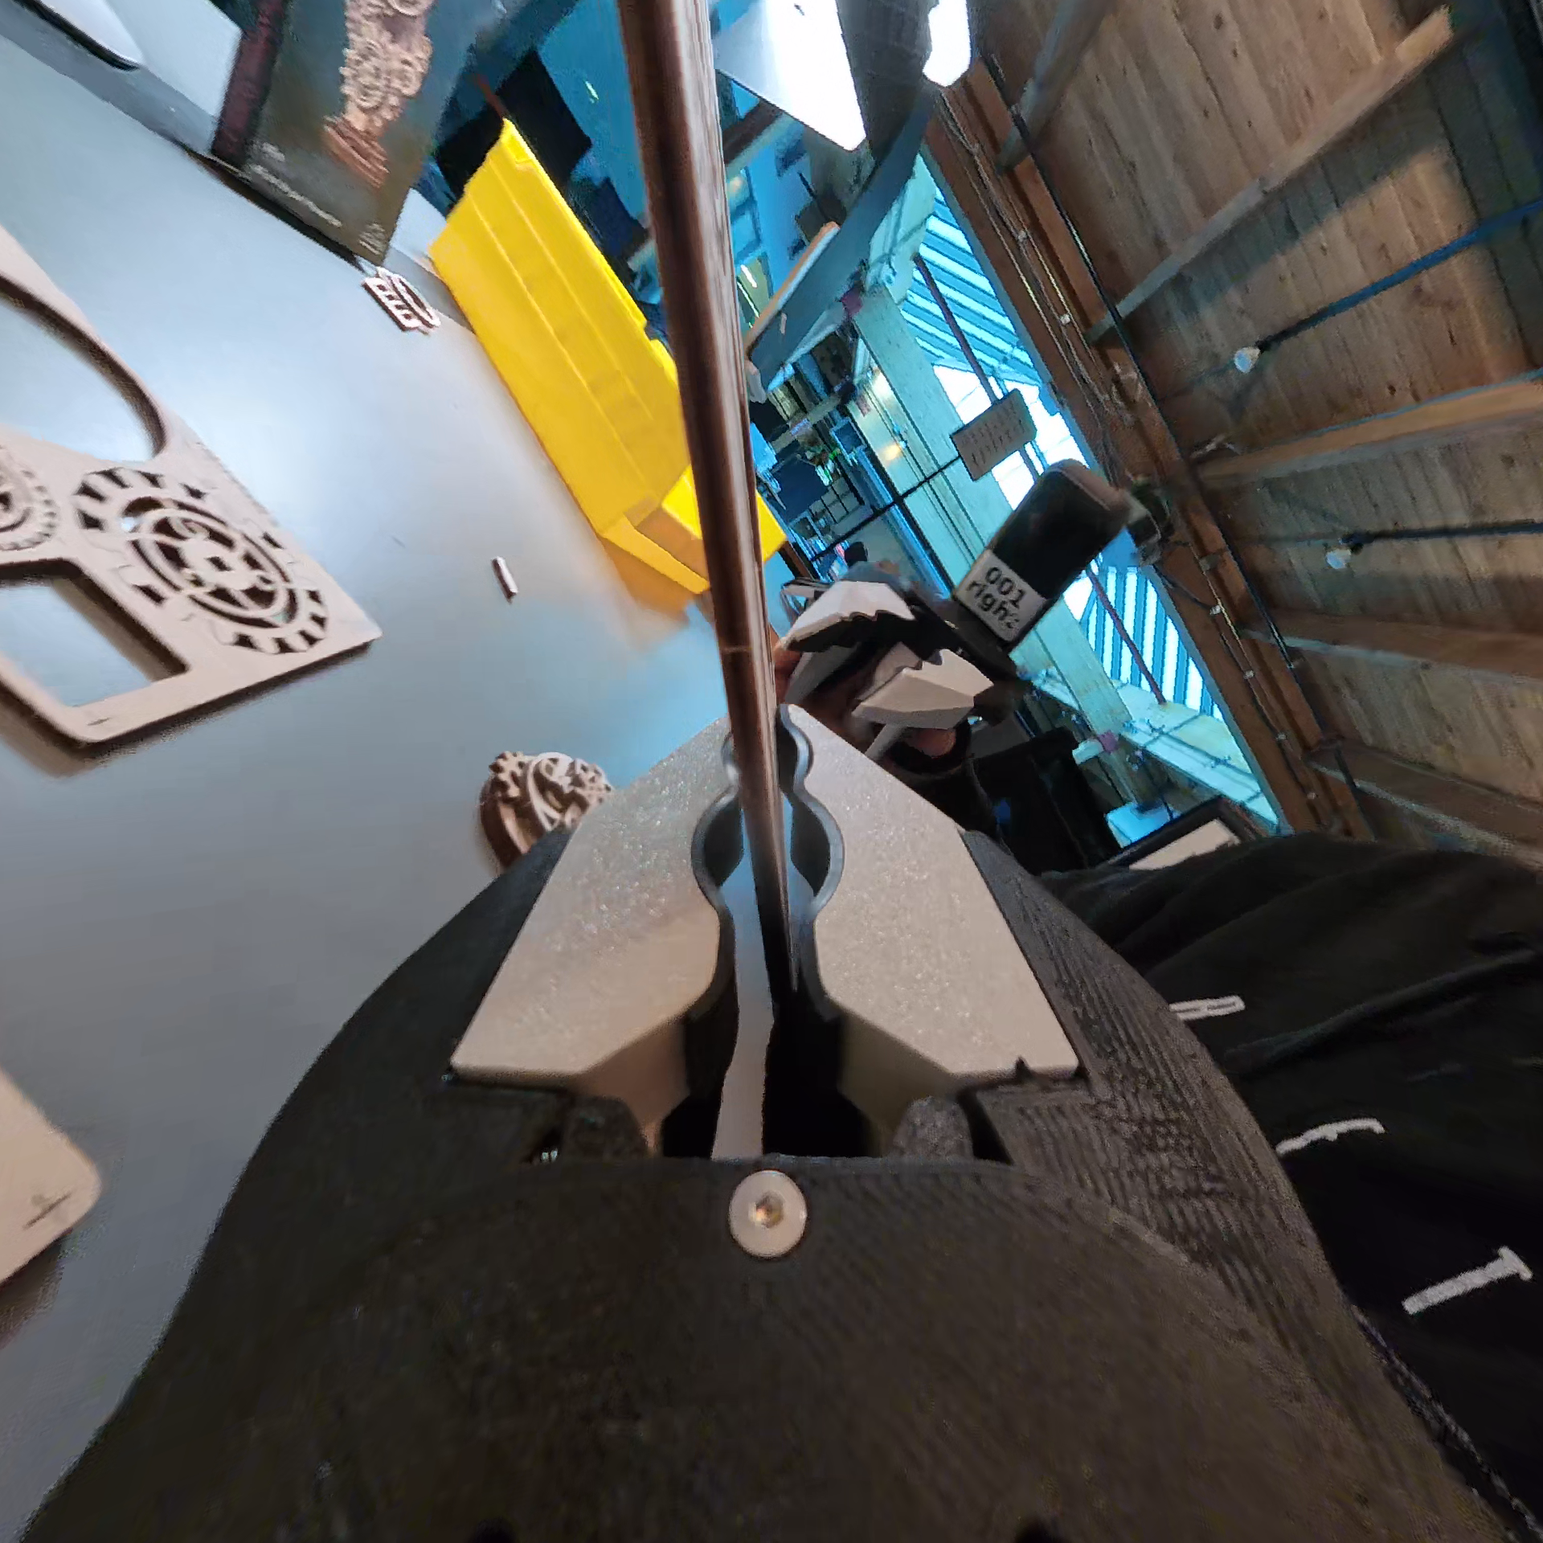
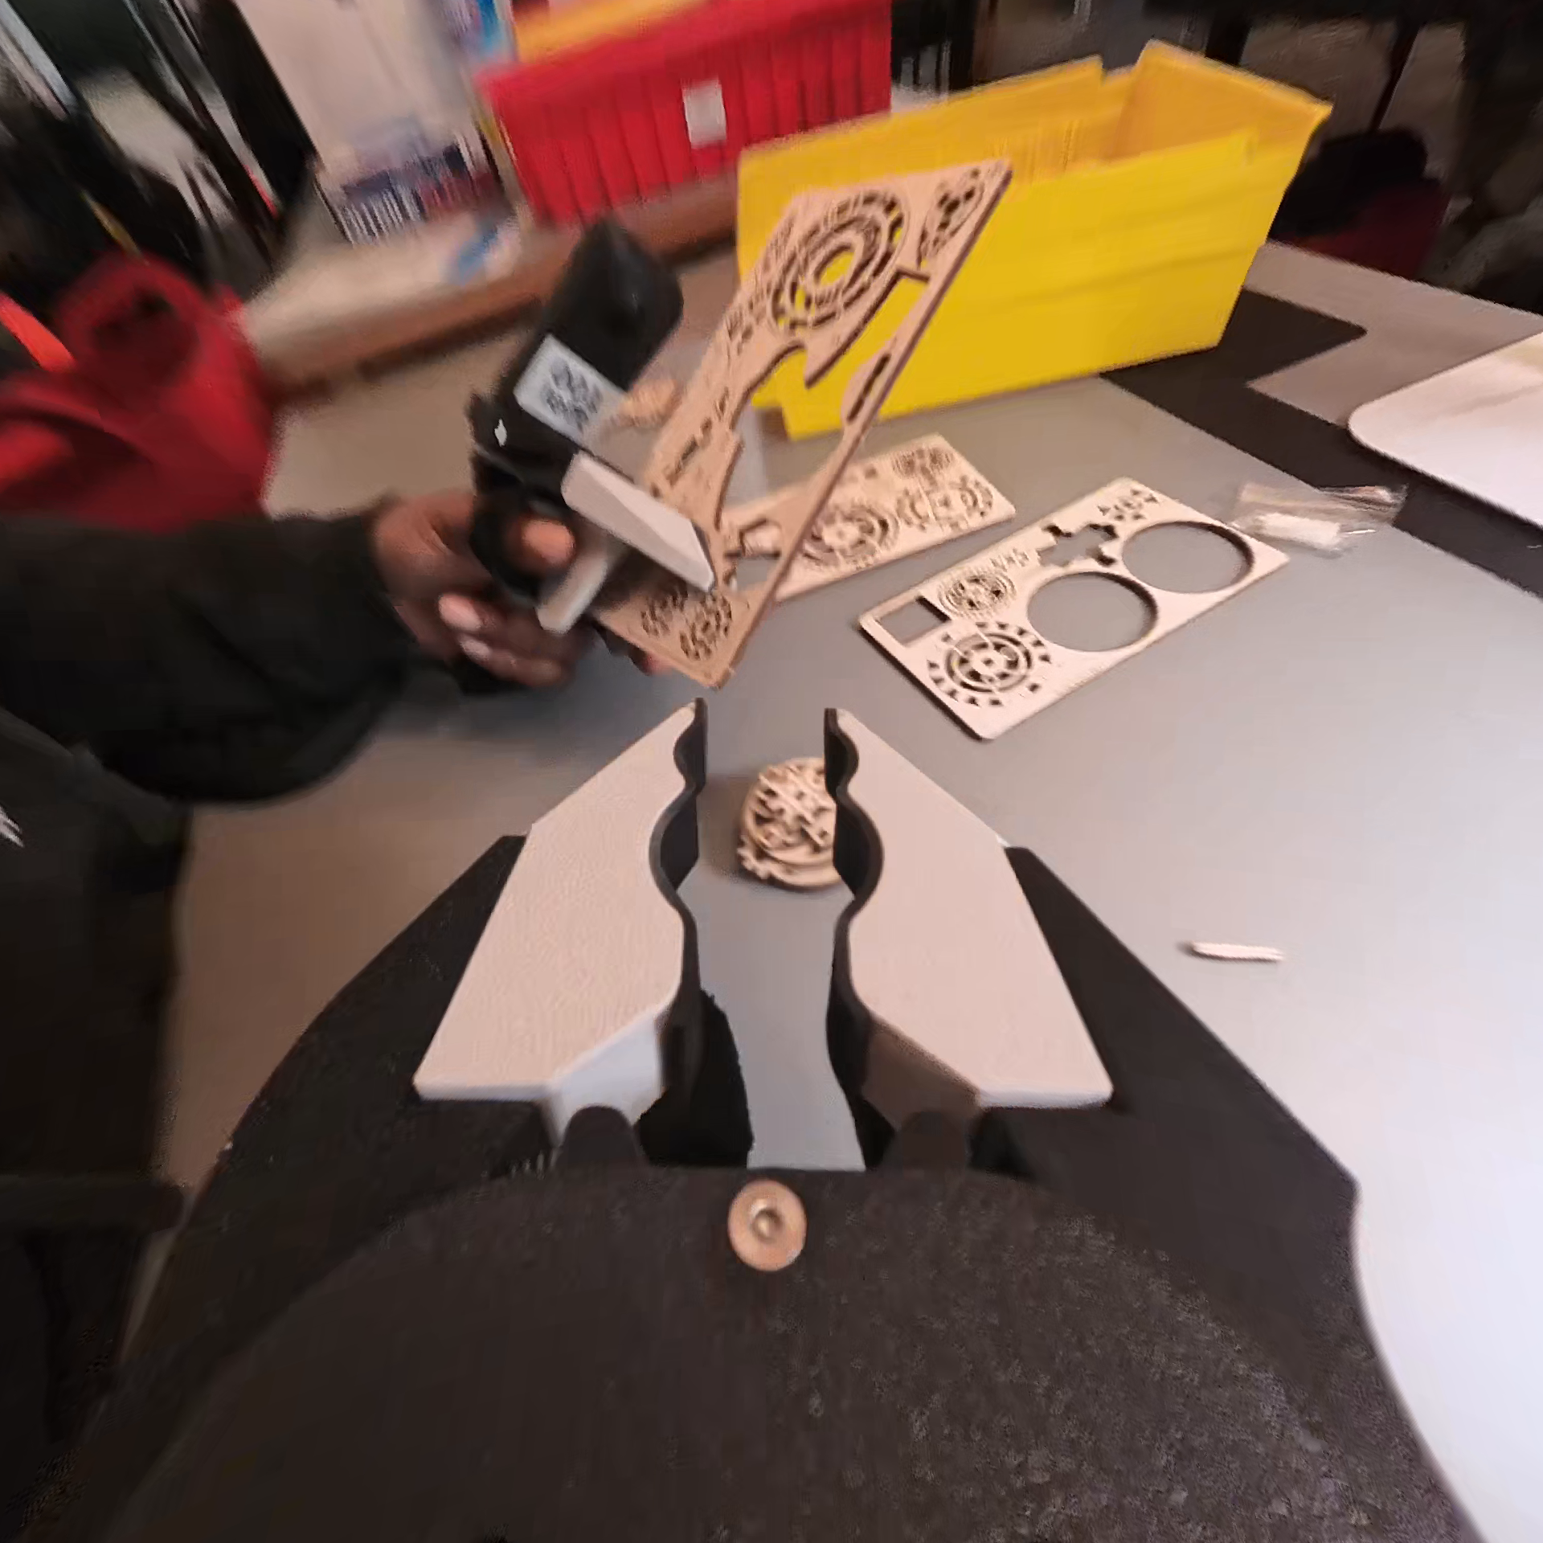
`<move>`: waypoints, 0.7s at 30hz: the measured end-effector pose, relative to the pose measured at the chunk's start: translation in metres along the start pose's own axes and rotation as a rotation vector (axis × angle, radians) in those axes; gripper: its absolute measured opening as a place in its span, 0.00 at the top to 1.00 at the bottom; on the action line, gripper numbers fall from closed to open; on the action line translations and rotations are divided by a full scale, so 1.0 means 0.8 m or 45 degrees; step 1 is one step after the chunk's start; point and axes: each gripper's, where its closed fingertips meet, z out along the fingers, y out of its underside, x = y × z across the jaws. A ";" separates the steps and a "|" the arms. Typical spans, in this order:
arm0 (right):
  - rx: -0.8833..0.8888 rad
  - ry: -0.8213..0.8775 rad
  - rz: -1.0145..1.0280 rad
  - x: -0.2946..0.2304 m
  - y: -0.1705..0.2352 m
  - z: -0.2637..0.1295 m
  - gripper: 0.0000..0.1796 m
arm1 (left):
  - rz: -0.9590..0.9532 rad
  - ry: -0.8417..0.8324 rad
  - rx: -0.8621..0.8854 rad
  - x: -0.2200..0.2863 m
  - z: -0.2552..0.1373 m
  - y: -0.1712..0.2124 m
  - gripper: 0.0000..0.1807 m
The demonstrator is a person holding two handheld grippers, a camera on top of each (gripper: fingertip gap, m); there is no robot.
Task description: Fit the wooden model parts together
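— Plywood sheet [image 2: 822, 392] is hanging in the left gripper [image 2: 710, 576], lifted off the grey table [image 2: 1252, 835] and leaning back toward the yellow bin [image 2: 1085, 275]. The fingers are pinching it by a lower corner; from that gripper's own camera the sheet is showing only as a thin dark edge [image 1: 710, 417] running up between the clamped pads.

— And the right gripper [image 2: 761, 726]?

— It is hovering with its jaws standing a moderate way apart, gripping nothing. The small assembled gear piece [image 2: 789, 822] is sitting on the table right in the gap between the fingers, seen past the tips. I cannot tell whether they are touching it.

— How is the lifted sheet lying relative to that gripper?

— Its lowest corner is hanging just above and slightly left of the left fingertip, apart from it.

— Anything else on the table?

— Two more cut sheets are lying flat: one with two round holes [image 2: 1077, 601] to the right, another [image 2: 885, 509] behind the lifted sheet. A small sliver [image 2: 1236, 952] is lying near the right finger.
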 end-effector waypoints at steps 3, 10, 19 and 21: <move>0.181 -0.074 0.191 -0.009 -0.007 0.003 0.84 | 0.096 0.052 -0.060 0.016 0.009 0.011 0.99; 0.222 -0.295 0.392 -0.035 -0.005 0.024 0.86 | 0.218 0.098 -0.130 0.032 0.019 0.027 0.99; 0.196 -0.389 0.410 -0.057 0.009 0.026 0.98 | 0.329 0.145 -0.114 0.048 0.021 0.028 0.99; 0.204 -0.400 0.403 -0.058 0.007 0.023 0.98 | 0.340 0.157 -0.112 0.051 0.022 0.029 0.99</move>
